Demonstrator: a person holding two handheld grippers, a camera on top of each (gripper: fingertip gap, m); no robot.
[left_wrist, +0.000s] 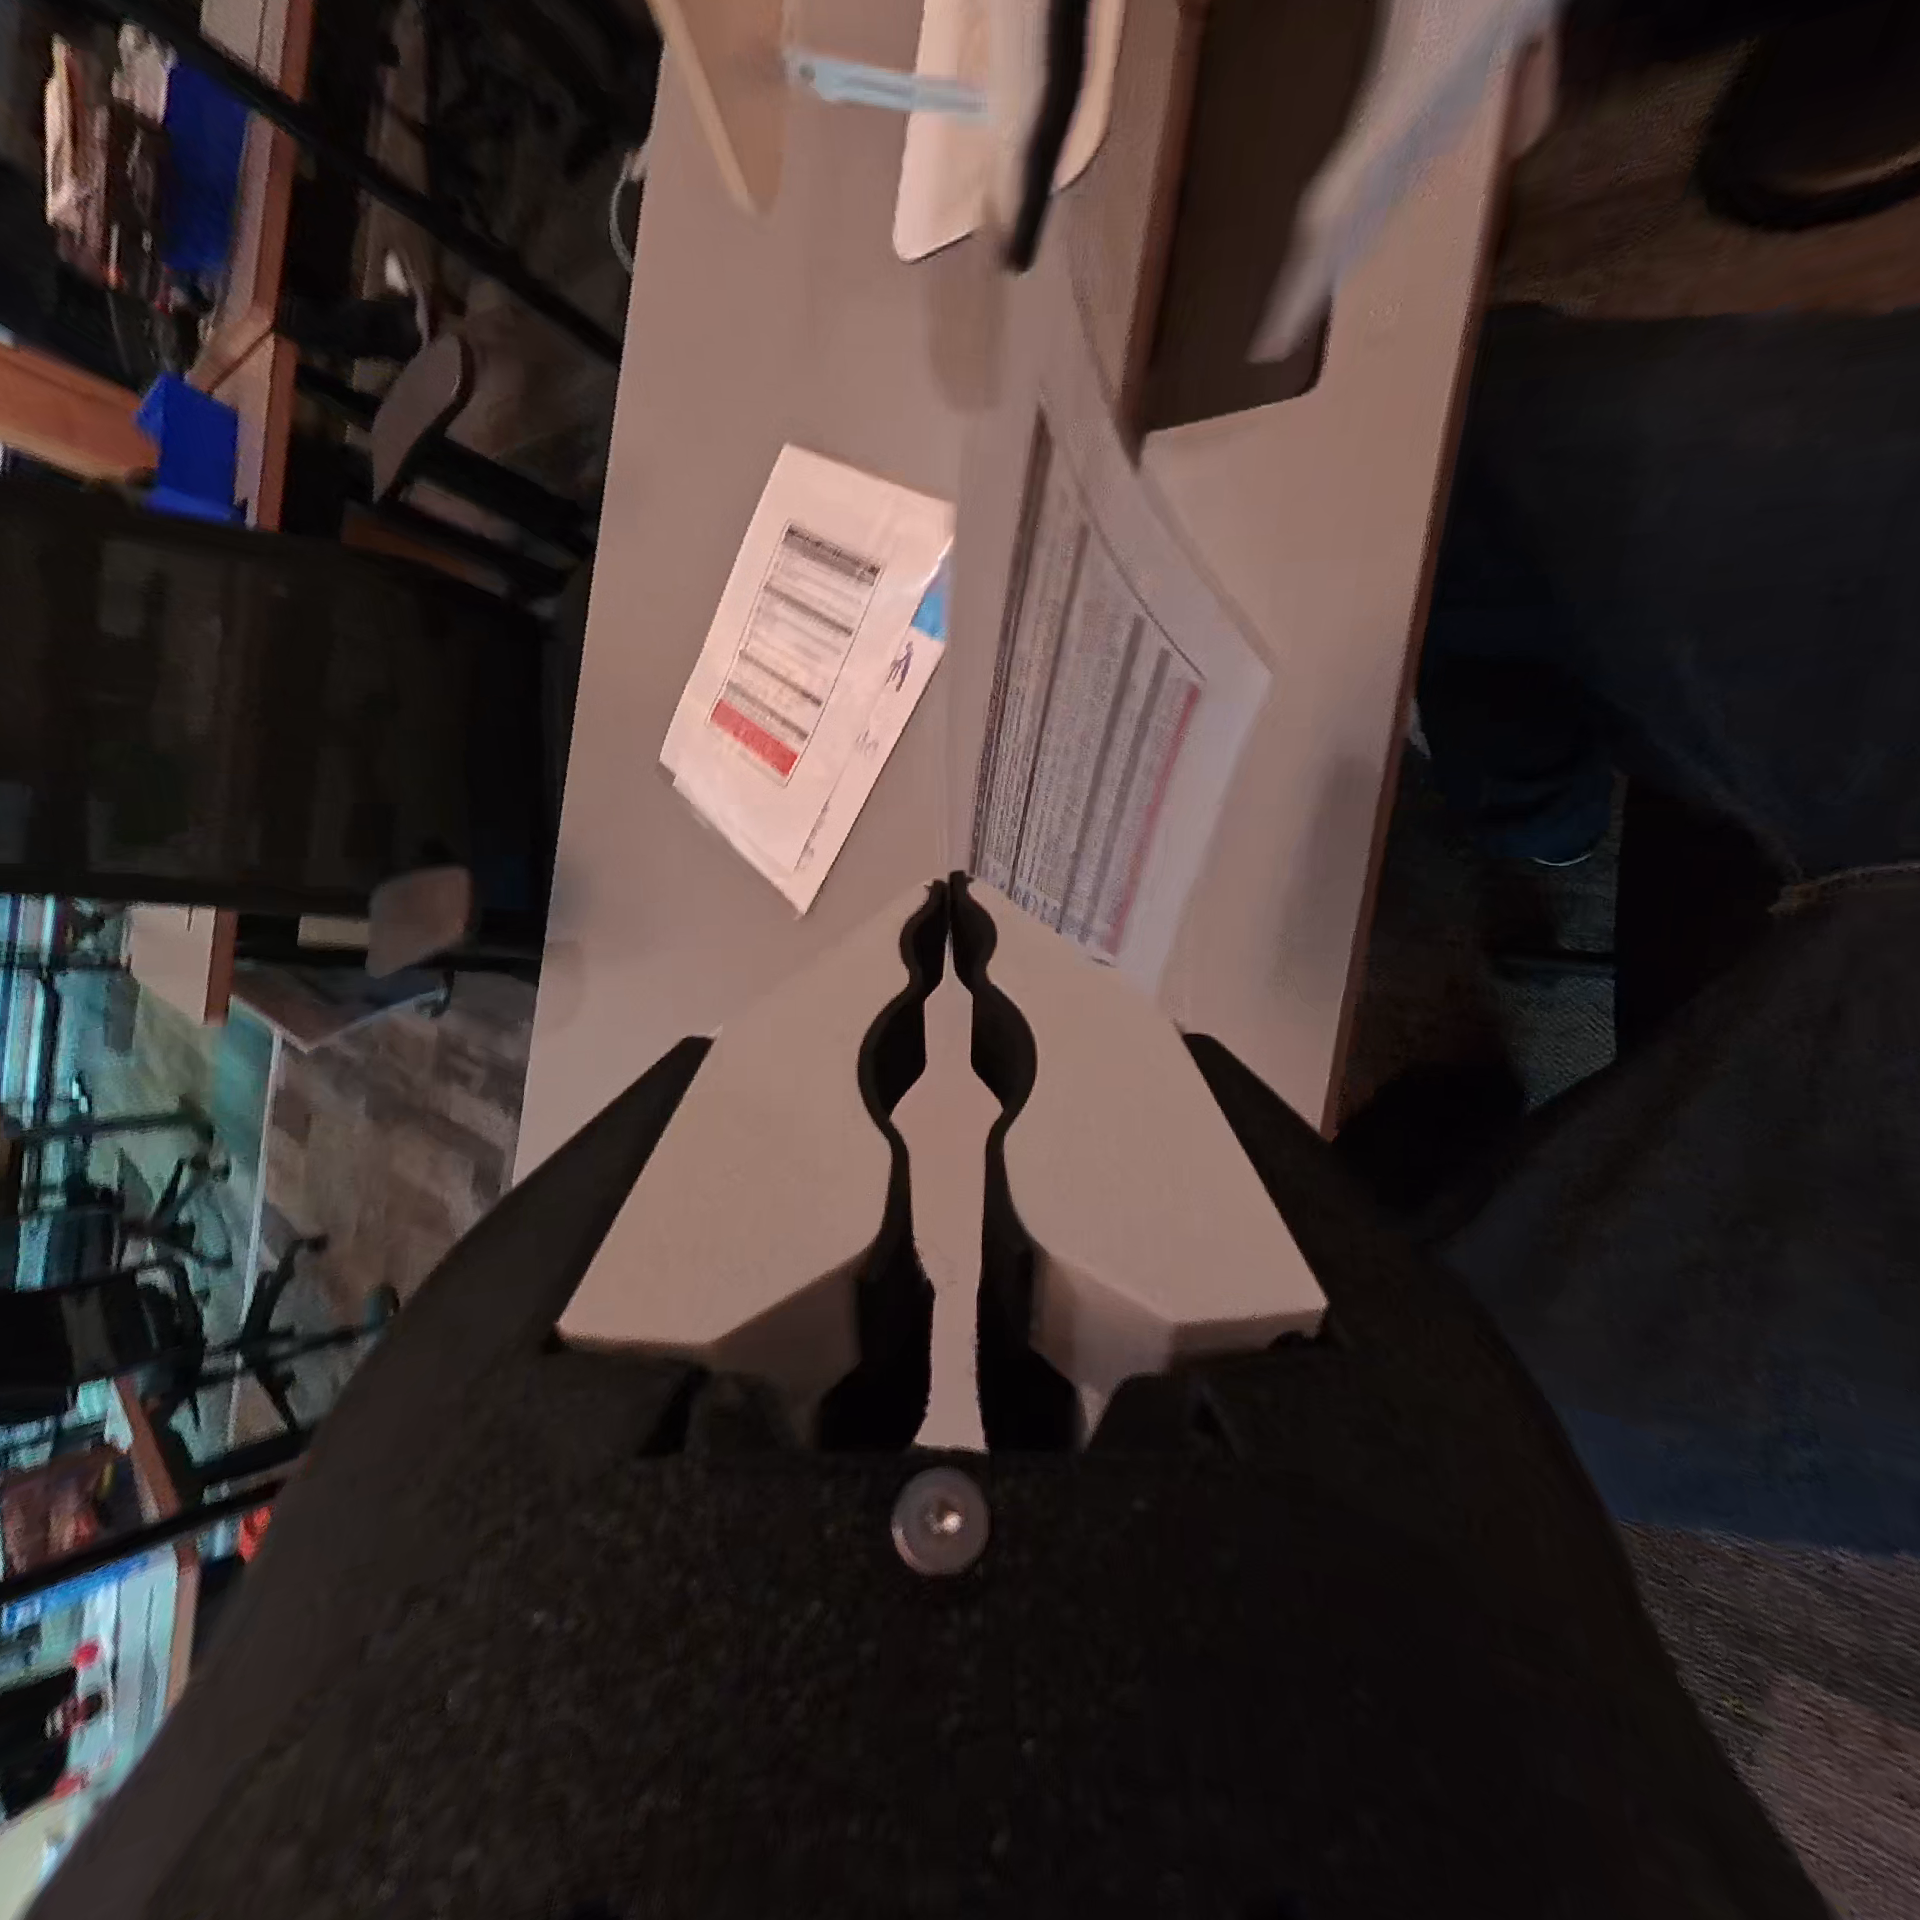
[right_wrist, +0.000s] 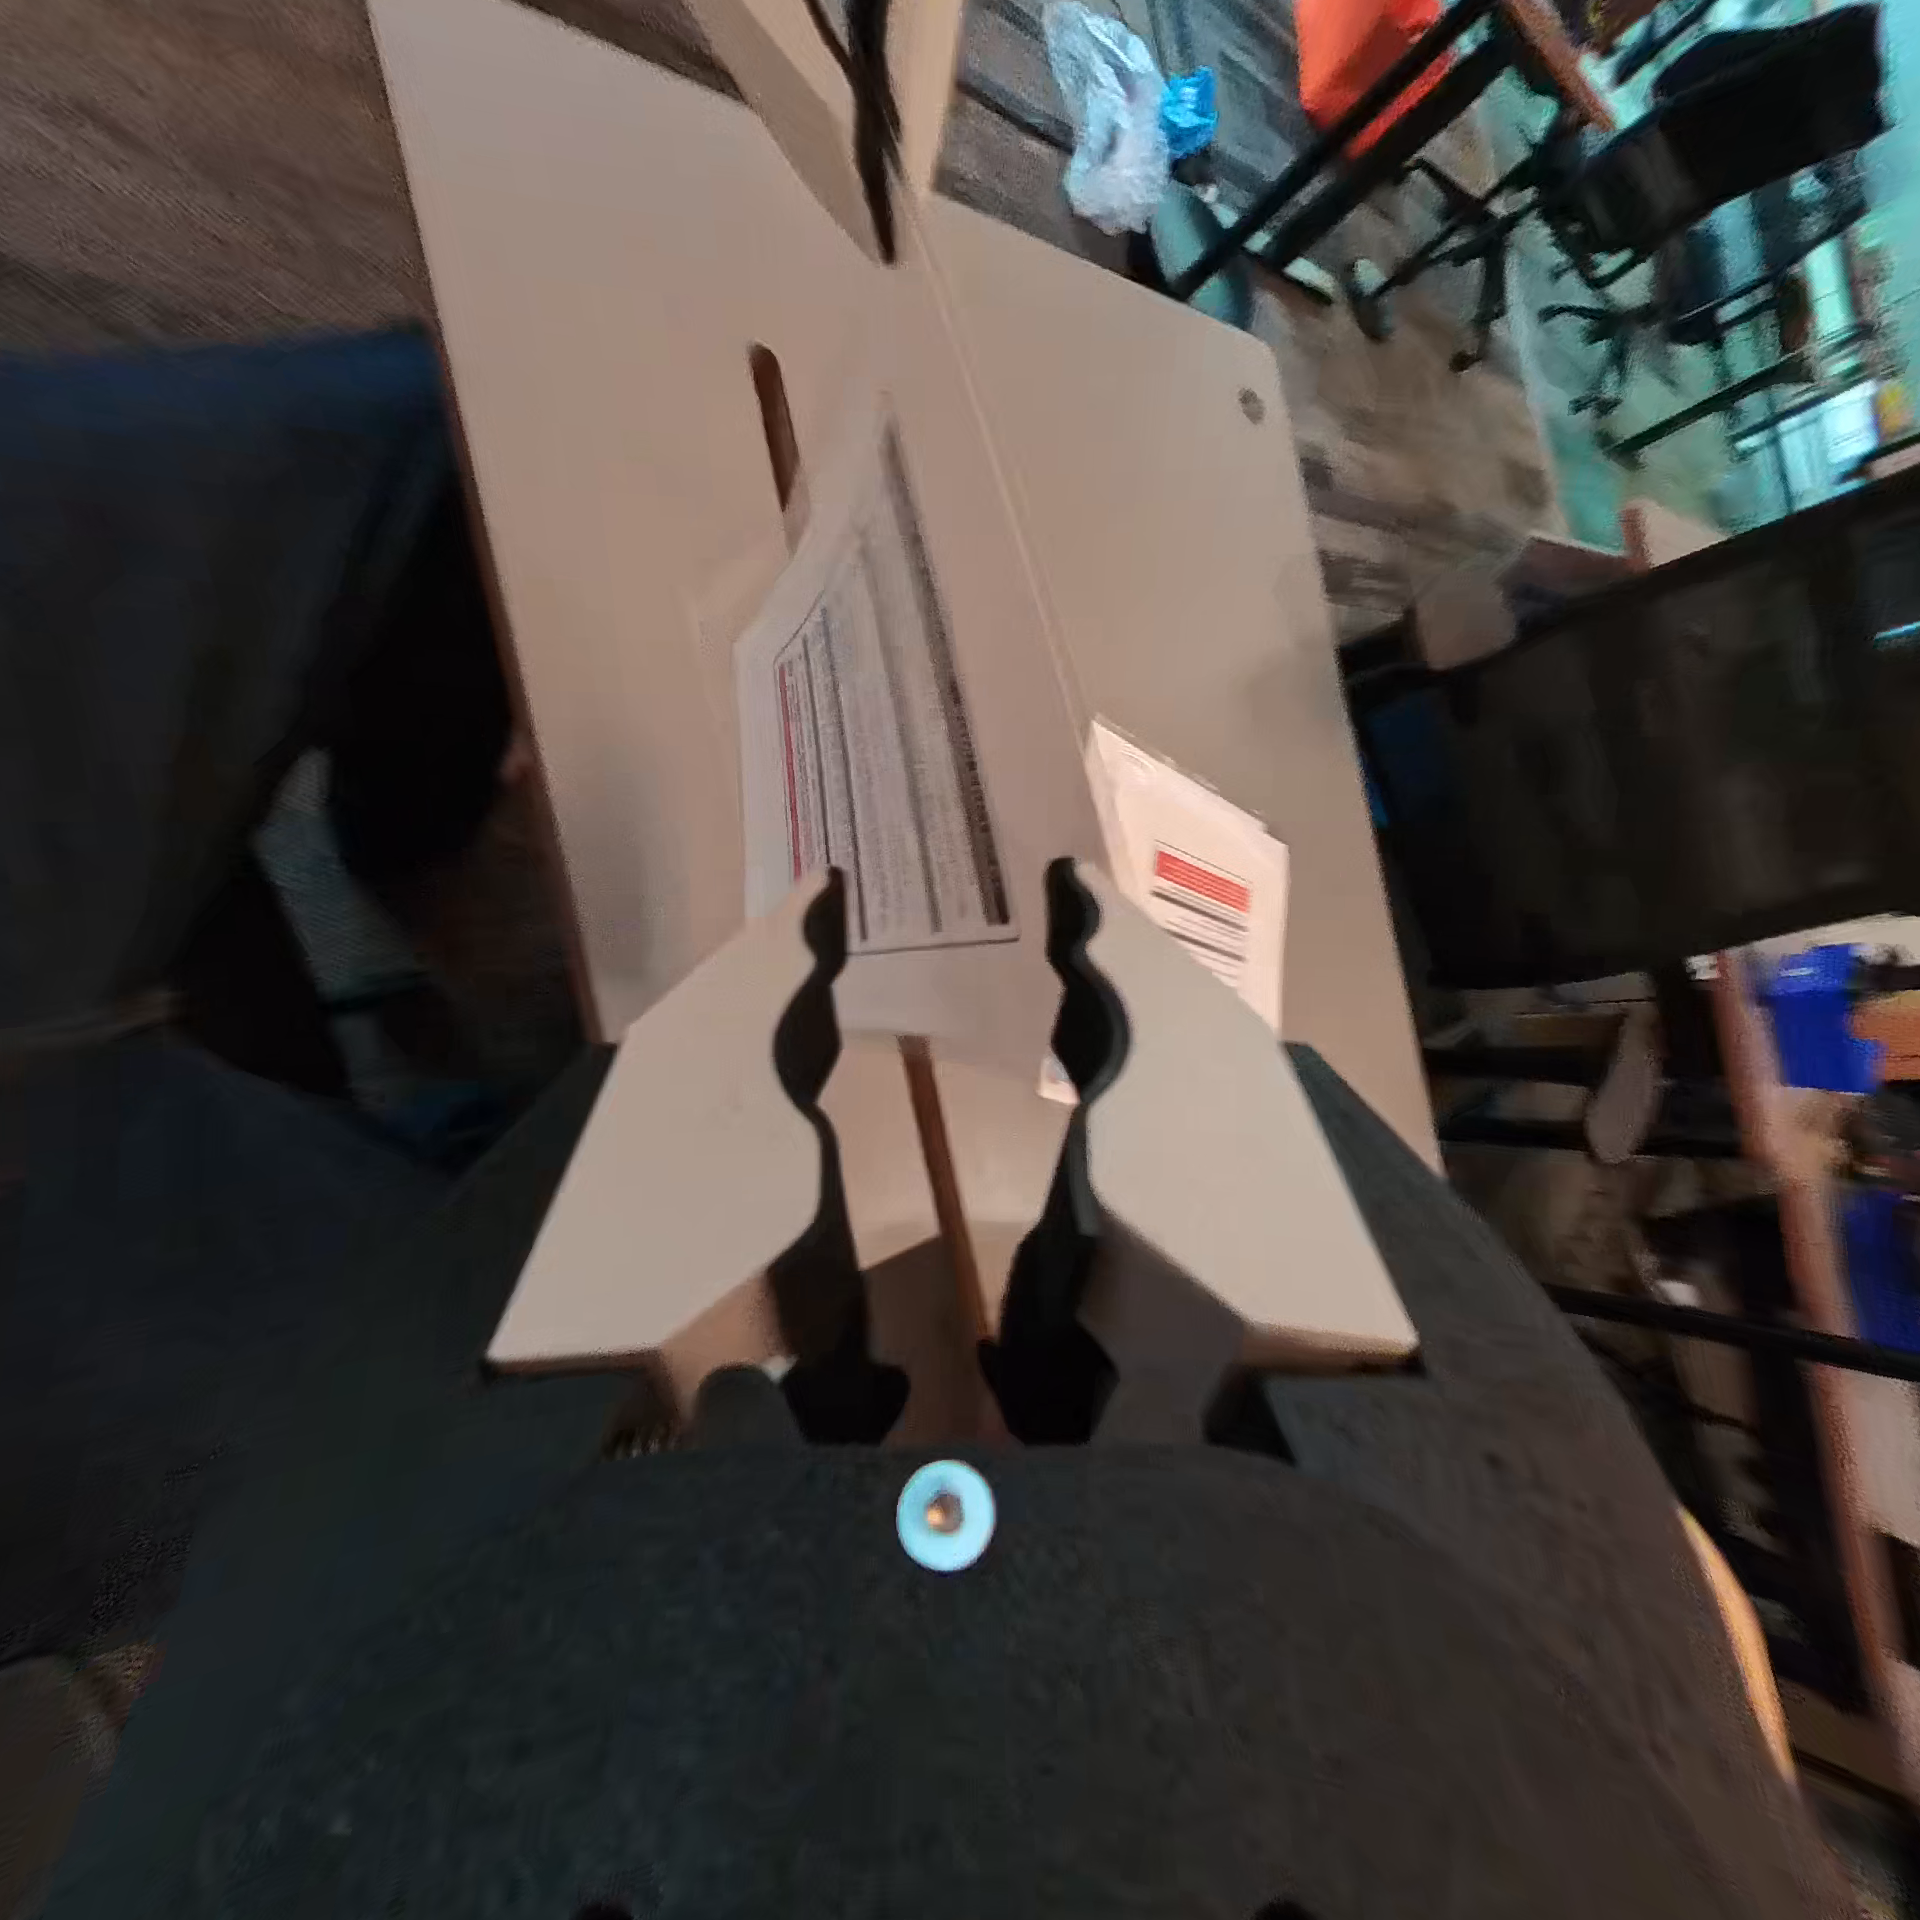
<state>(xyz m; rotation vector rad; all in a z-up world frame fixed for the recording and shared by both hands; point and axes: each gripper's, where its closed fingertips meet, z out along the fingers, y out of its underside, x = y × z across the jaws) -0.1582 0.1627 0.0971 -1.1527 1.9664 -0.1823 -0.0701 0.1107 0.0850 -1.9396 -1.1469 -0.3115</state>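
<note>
Grey table (left_wrist: 727, 364) bears two printed papers (left_wrist: 805, 665) (right_wrist: 894, 727).

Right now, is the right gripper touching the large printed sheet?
Cannot tell. In the right wrist view the open right gripper frames the large printed sheet, contact unclear.

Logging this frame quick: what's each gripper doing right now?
Left gripper: jaws closed, holding nothing, beside the large printed white sheet.
Right gripper: jaws open, empty, over that sheet.
</note>
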